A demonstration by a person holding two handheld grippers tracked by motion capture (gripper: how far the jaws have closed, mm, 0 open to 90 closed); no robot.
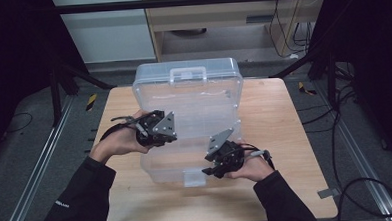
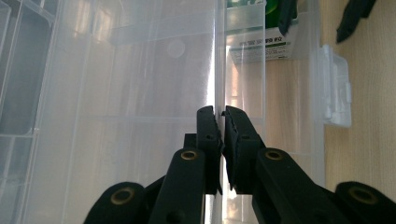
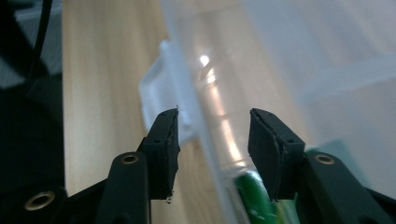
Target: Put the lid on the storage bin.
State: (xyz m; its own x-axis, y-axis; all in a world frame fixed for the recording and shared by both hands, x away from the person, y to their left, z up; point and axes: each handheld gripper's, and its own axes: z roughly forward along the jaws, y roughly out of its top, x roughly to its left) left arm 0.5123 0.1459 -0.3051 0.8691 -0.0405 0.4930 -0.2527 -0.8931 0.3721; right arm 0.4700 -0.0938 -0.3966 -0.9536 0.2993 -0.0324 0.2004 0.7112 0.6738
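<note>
A clear plastic organiser box (image 1: 159,171) lies on the wooden table (image 1: 285,136) with its lid (image 1: 188,88) standing up at the back. My left gripper (image 1: 161,135) is at the box's left side, and in the left gripper view it (image 2: 219,112) is shut on a thin clear wall (image 2: 217,56) of the box. My right gripper (image 1: 210,170) is at the front wall; its jaws (image 3: 212,126) stand open astride that wall (image 3: 210,102), pads apart from it. A white latch (image 3: 161,88) sits just left of them. A green and white carton (image 3: 254,200) lies inside.
The box takes up the middle of the table, with bare wood to its right and along the front. The right gripper's jaw tips (image 2: 350,18) appear far off past the latch (image 2: 336,84) in the left gripper view. Black frame legs and cables surround the table.
</note>
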